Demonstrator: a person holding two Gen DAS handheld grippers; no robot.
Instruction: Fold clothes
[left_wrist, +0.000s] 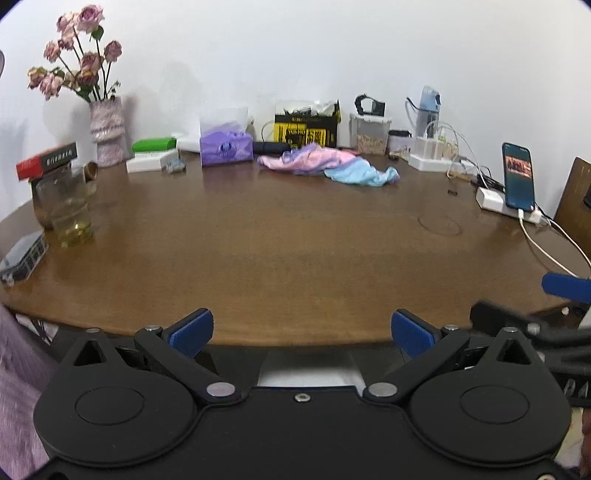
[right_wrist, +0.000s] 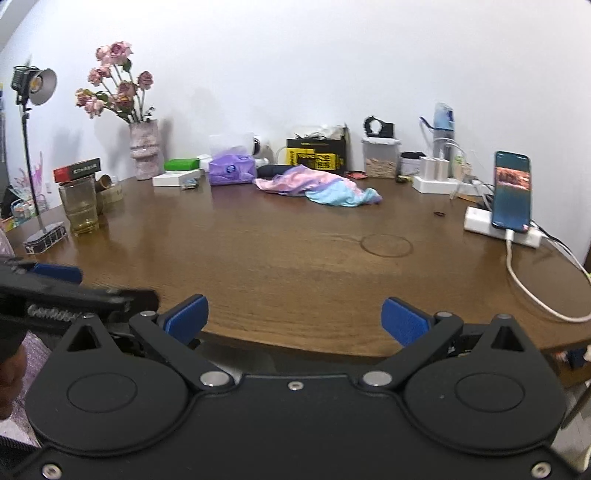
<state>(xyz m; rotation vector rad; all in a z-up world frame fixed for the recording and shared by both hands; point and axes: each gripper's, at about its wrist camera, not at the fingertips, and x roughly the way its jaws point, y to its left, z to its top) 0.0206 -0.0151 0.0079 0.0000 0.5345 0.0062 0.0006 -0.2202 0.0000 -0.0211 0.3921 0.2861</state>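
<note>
Left wrist view: both grippers (left gripper, right gripper) spread, crumpled garment far off.

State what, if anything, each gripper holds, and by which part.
Nothing is held. The left gripper and right gripper both have their jaws apart at the table's near edge; the crumpled garment lies untouched across the table.

Table middle bare up to garment; glass blocks left, phone w/ cable right.
</note>
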